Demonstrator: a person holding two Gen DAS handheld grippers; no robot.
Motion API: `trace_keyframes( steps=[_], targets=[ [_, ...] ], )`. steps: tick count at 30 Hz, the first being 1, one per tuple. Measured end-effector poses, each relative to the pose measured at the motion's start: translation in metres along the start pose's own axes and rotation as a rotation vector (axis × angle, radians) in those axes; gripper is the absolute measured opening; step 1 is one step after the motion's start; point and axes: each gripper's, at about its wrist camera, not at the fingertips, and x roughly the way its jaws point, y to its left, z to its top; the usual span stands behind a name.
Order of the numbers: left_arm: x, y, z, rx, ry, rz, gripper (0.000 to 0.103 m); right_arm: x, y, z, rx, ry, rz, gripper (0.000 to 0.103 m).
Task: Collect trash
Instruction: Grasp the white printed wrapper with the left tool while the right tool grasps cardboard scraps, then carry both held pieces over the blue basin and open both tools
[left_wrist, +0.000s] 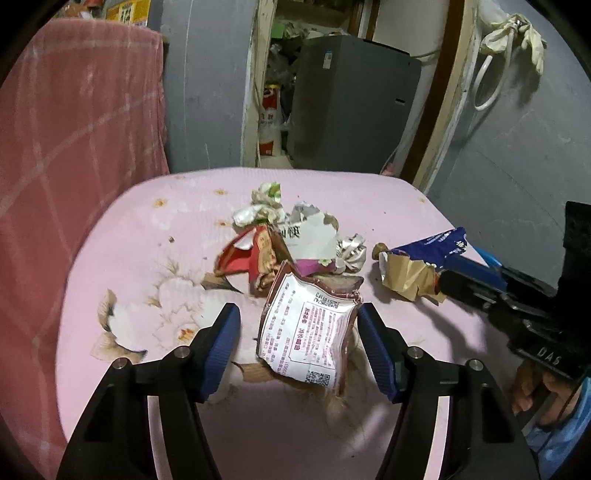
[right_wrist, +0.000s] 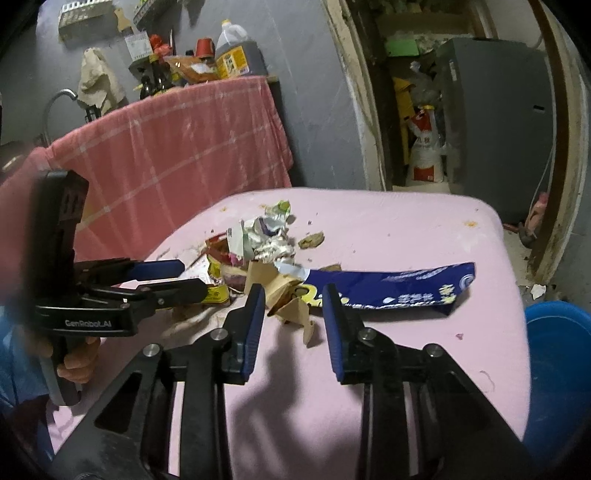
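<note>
A pile of trash lies on a pink cloth-covered table (left_wrist: 147, 236). My left gripper (left_wrist: 297, 314) is open, its blue pads on either side of a torn white-and-brown snack packet (left_wrist: 310, 332). Behind the packet are red wrappers (left_wrist: 251, 258), a white torn carton piece (left_wrist: 310, 236) and crumpled foil (left_wrist: 352, 253). My right gripper (right_wrist: 293, 295) is open around the crumpled brown end (right_wrist: 284, 291) of a long blue wrapper (right_wrist: 391, 288). The right gripper shows in the left wrist view (left_wrist: 443, 280) at the blue wrapper (left_wrist: 432, 247). The left gripper shows in the right wrist view (right_wrist: 184, 277).
A pink checked cloth (left_wrist: 74, 147) hangs left of the table. A grey cabinet (left_wrist: 351, 107) and a white-and-red sack (right_wrist: 424, 155) stand in a doorway behind. A blue bin (right_wrist: 557, 373) stands right of the table. Bottles (right_wrist: 232, 51) crowd a shelf at the back left.
</note>
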Motion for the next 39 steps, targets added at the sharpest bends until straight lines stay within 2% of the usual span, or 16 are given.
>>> trace_keyframes(
  steps=[3, 5, 7, 10, 11, 17, 22, 26, 30, 33, 39],
  targets=[
    [0.006, -0.001, -0.001, 0.005, 0.02, 0.007, 0.058, 0.007, -0.001, -0.002, -0.001, 0.028, 0.006, 0.031],
    [0.011, -0.002, -0.002, 0.007, 0.034, 0.005, 0.05, 0.011, -0.002, -0.002, 0.004, 0.042, 0.012, 0.031],
    [0.013, -0.001, -0.003, -0.002, 0.043, 0.006, 0.046, 0.013, -0.003, -0.003, 0.008, 0.055, 0.012, 0.031],
    [0.01, -0.001, -0.005, -0.012, 0.035, 0.006, 0.044, 0.016, -0.003, -0.004, 0.008, 0.068, 0.015, 0.028],
    [0.008, -0.001, -0.005, -0.016, 0.033, 0.005, 0.044, 0.016, -0.002, -0.004, 0.004, 0.07, 0.016, 0.02],
    [-0.004, -0.003, -0.014, -0.037, 0.019, 0.03, 0.042, 0.009, 0.004, -0.004, -0.024, 0.051, 0.016, 0.018],
    [-0.025, -0.004, -0.031, -0.079, -0.032, 0.047, 0.041, -0.002, 0.008, -0.008, -0.035, 0.02, 0.039, 0.017],
    [-0.043, -0.013, -0.036, -0.085, -0.093, 0.074, 0.041, -0.021, 0.011, -0.011, -0.04, -0.043, 0.051, 0.017],
    [-0.075, -0.036, -0.036, -0.062, -0.26, 0.134, 0.041, -0.05, 0.012, -0.012, -0.049, -0.143, 0.056, 0.017],
    [-0.09, -0.055, -0.032, -0.056, -0.352, 0.131, 0.041, -0.078, 0.012, -0.01, -0.053, -0.251, 0.01, 0.017],
    [-0.093, -0.113, -0.012, 0.027, -0.439, 0.059, 0.041, -0.127, -0.002, -0.005, -0.076, -0.416, -0.155, 0.018]
  ],
)
